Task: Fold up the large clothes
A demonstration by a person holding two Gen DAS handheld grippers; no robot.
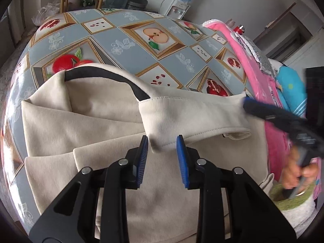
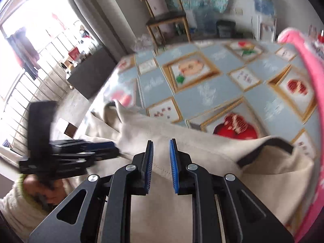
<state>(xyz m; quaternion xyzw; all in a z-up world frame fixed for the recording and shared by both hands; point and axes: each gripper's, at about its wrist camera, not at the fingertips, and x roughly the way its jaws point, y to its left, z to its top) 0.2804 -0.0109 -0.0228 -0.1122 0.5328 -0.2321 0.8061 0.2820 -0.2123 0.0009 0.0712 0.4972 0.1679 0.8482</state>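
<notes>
Pink blanket [image 1: 261, 93] beside cream garment [image 1: 85, 121]

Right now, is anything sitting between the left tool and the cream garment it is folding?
Nothing visible does. The left tool is right at the folded sleeve of the cream garment, with only that cloth between its blue pads. The pink clothing lies off to the side.

A fruit-print tablecloth [image 1: 129, 38], a wooden chair [image 2: 166, 18], a water dispenser [image 1: 179, 8].

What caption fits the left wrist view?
Left gripper open around a cream garment fold on a fruit-print tablecloth.
</notes>
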